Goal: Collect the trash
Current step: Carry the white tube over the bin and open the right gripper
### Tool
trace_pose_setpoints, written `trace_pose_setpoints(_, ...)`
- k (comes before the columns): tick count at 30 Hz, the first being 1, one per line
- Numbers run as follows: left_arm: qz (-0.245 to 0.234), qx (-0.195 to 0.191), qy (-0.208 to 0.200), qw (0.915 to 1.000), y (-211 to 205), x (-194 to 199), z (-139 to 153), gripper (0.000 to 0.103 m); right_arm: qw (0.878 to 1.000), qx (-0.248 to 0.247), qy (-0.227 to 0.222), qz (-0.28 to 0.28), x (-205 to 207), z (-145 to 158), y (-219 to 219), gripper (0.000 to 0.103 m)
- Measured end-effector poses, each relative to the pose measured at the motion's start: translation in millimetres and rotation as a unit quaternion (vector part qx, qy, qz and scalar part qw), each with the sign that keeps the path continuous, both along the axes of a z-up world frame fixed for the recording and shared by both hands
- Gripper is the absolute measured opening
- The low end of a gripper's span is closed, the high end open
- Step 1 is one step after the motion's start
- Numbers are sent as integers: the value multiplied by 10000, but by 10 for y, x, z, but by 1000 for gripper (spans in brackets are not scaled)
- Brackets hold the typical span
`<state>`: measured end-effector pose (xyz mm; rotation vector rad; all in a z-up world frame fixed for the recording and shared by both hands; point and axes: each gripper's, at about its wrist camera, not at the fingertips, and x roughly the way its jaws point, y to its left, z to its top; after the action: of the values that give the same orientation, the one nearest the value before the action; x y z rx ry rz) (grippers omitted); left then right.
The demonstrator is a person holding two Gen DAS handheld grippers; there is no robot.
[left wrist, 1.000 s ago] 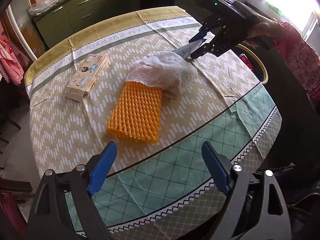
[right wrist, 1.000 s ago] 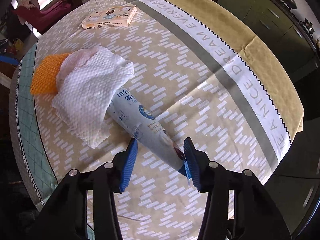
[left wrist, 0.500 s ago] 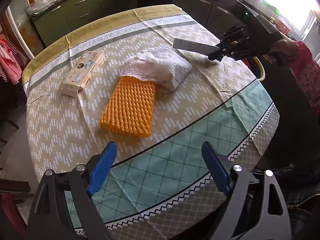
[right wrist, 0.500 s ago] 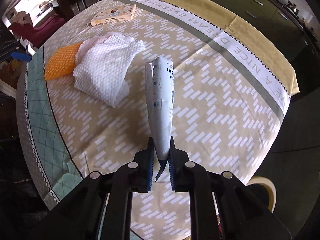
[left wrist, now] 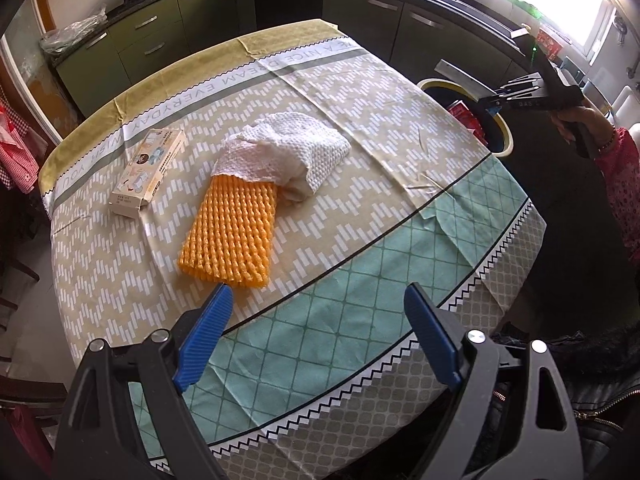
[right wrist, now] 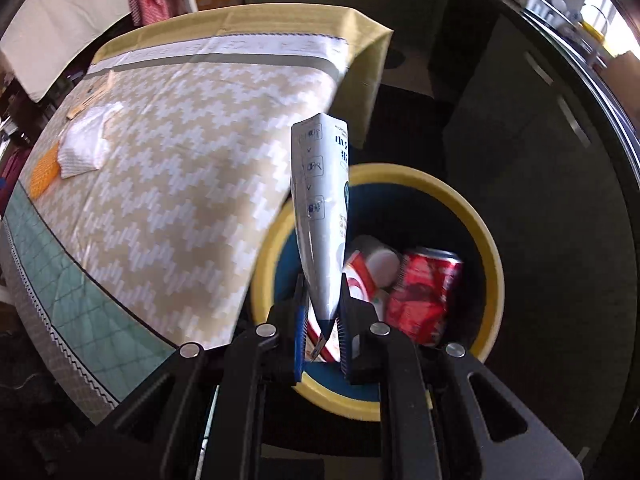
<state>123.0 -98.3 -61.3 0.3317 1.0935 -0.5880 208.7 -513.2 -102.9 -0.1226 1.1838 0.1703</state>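
Observation:
My right gripper [right wrist: 322,316] is shut on a flattened white and silver pouch [right wrist: 318,208], held upright above a yellow-rimmed bin [right wrist: 486,248] beside the table. Red wrappers [right wrist: 424,292] lie inside the bin. In the left wrist view the right gripper [left wrist: 494,98] holds the pouch [left wrist: 456,76] over the bin [left wrist: 506,140] at the far right. My left gripper [left wrist: 316,336] is open and empty above the table's near edge. On the table lie an orange foam net [left wrist: 232,232], a crumpled white paper towel [left wrist: 288,152] partly over it, and a small carton [left wrist: 146,172].
The round table wears a patterned cloth [left wrist: 360,208] with a green border. Dark kitchen cabinets [left wrist: 168,36] stand behind. A person's arm in a red sleeve [left wrist: 624,184] is at the right edge. The floor around the bin is dark.
My right gripper closed on the pouch, lifted it off the table and carried it right, over the bin. The left gripper stayed open and barely moved.

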Motion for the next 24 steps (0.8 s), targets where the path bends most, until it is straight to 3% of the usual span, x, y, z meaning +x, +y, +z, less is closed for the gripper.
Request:
trace_pose_setpoints(4, -29, 61, 5, 10000, -46, -1, -9, 83, 9991, 156, 136, -359, -17, -183, -326, 20)
trace_pose_setpoints(6, -27, 85, -1, 10000, -57, 4, -10, 83, 9987, 78, 203, -460, 8, -299, -381, 39)
trace_pose_setpoints(7, -29, 94, -10, 10000, -60, 3, -6, 83, 9983, -18, 163, -552, 17, -331, -414, 54)
trace_pose_setpoints(12, 54, 114, 17, 9999, -13, 72, 26, 83, 9959, 298, -208, -824, -63, -237, -495, 54)
trace_pose_setpoints(17, 217, 154, -94, 9996, 74, 292, 43, 87, 9928, 643, -603, -806, -277, -54, -309, 55)
trace_pose_setpoints(24, 154, 407, -55, 9990, 78, 652, -152, 89, 9901, 994, -696, -700, -490, -97, -47, 57)
